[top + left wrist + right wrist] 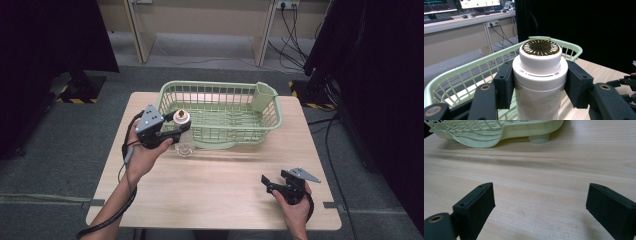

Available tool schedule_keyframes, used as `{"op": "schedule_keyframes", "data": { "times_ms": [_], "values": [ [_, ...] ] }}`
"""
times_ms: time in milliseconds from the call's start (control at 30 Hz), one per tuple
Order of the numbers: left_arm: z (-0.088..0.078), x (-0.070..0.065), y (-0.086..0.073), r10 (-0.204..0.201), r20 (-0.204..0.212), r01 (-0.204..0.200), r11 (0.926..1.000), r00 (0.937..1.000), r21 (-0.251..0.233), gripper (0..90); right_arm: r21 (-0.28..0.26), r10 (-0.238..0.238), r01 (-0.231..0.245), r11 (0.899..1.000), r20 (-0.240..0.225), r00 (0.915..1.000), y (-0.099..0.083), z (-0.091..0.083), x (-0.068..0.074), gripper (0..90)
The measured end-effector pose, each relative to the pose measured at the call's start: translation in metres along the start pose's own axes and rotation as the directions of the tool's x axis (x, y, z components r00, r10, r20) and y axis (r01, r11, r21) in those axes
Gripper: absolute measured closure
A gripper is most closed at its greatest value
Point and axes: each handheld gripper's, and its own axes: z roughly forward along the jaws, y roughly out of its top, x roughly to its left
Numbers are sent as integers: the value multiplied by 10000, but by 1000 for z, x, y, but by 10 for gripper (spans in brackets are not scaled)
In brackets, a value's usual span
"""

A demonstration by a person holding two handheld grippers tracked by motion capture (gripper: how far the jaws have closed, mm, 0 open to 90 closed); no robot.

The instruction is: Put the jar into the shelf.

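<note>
wooden table (220,170), bottle (540,75) upright, left tool (539,82) clamping

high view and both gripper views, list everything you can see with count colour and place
table: one, light wood, centre of the high view
basket: one, pale green plastic, far half of the table, with a solid cup compartment at its right corner
bottle: one, white cap with a brown slotted top and a clear body, at the basket's front-left edge, held between the left jaws
wall socket with plugged cables: one, white with black cables, back wall at right
left tool: one, black with a grey plate, shut on the bottle
right tool: one, black with a grey plate, jaws apart, low over the table's front right
</note>
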Motion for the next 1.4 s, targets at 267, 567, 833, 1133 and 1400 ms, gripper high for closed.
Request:
{"op": "schedule_keyframes", "data": {
  "times_ms": [267, 567, 833, 1133, 1400],
  "values": [
    [0, 2, 12, 34, -74, -35, 9999, 10000, -165, 458, -5, -2, 2, 10000, 2, 10000, 0, 0, 0, 87],
    [3, 4, 22, 28, -201, -33, 9997, 9998, -251, 459, -7, -21, 21, 10000, 0, 10000, 0, 0, 0, 87],
    [5, 5, 33, 96, -292, -105, 9994, 9995, -317, 458, -17, -32, 32, 10000, 9, 10000, 0, 0, 0, 87],
    [7, 5, 45, 153, -355, -168, 9990, 9993, -426, 458, -26, -22, 22, 10000, 8, 10000, 0, -1, 0, 88],
    [11, 6, 52, 186, -471, -206, 9988, 9987, -433, 458, -26, -25, 26, 10000, 12, 10000, 0, -1, 0, 87]
  ]
}}
